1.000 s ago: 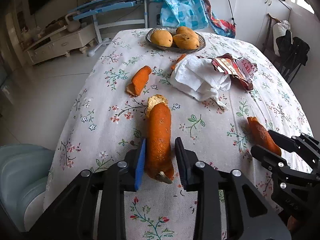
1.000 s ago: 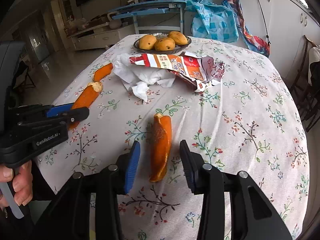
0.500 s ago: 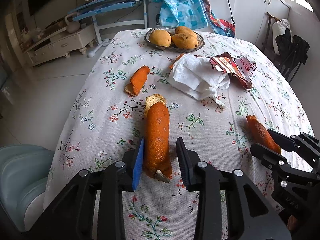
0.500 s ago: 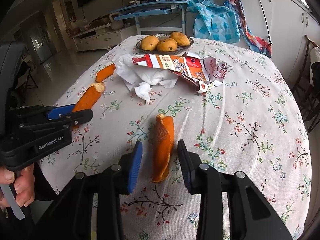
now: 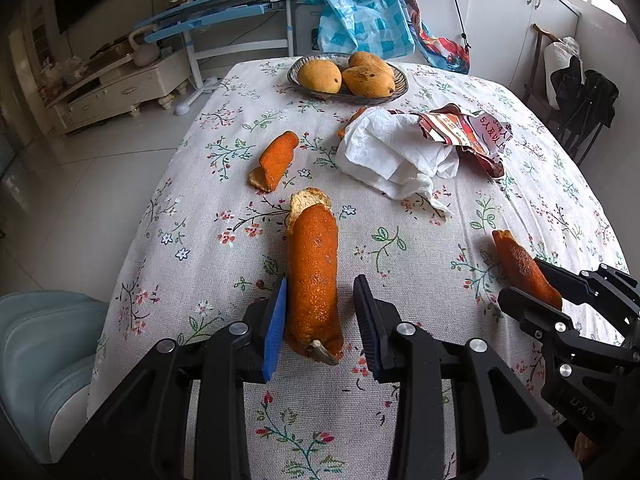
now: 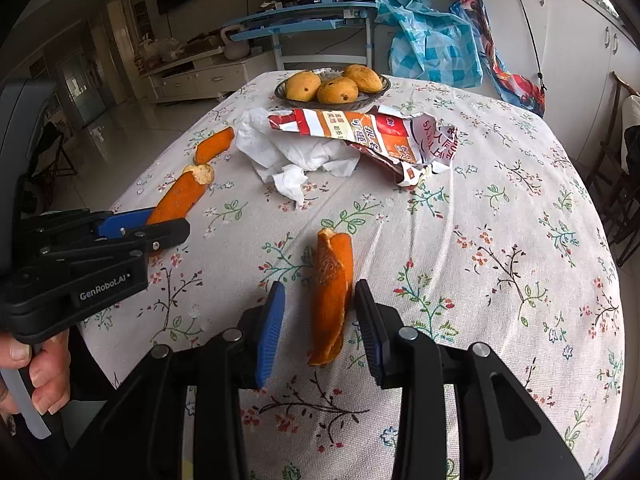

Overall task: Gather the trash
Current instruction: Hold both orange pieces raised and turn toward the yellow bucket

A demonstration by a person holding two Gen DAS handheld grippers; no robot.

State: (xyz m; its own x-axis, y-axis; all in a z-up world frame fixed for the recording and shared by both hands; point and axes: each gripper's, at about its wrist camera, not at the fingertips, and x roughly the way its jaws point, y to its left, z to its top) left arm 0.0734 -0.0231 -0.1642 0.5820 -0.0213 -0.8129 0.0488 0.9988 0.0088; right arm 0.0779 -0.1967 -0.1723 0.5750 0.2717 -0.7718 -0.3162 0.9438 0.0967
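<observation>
Here "GenRobot.AI" marks the left gripper point(image 6: 168, 228), both grippers' fingers apart around peels.

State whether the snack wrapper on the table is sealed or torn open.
Torn open: the snack wrapper lies crumpled, with ragged edges, over the white tissue.

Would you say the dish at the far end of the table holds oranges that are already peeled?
No, the dish holds three whole yellow fruits, skins on.
</observation>
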